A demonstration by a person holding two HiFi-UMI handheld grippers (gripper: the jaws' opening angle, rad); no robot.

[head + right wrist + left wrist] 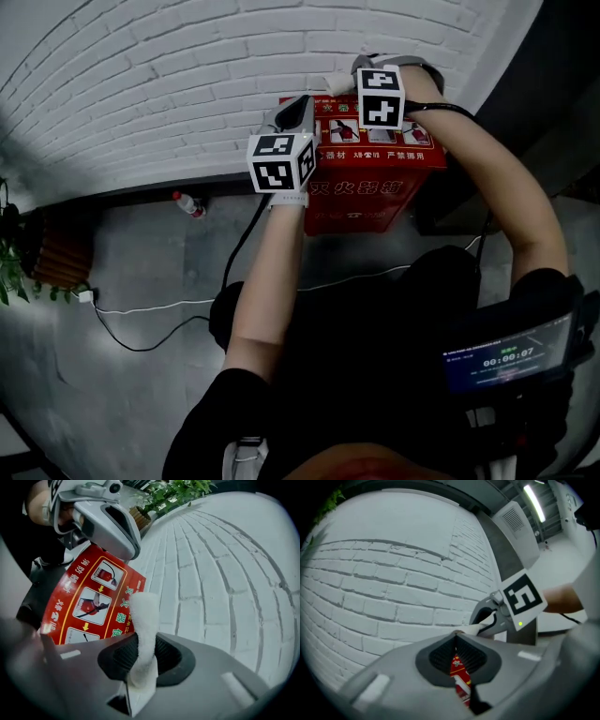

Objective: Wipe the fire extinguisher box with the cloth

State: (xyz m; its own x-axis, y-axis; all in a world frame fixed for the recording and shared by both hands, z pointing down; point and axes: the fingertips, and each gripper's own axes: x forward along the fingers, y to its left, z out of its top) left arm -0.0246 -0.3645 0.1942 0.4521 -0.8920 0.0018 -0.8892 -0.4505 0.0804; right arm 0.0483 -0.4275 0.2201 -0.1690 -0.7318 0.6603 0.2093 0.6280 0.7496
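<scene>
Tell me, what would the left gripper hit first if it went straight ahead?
Most likely the white brick wall, which fills the view ahead of the left gripper; the distance is unclear.

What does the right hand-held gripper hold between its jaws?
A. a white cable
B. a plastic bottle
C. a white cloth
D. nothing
C: in the right gripper view, the right hand-held gripper has its jaws closed on a white cloth, with the red fire extinguisher box behind it.
</scene>
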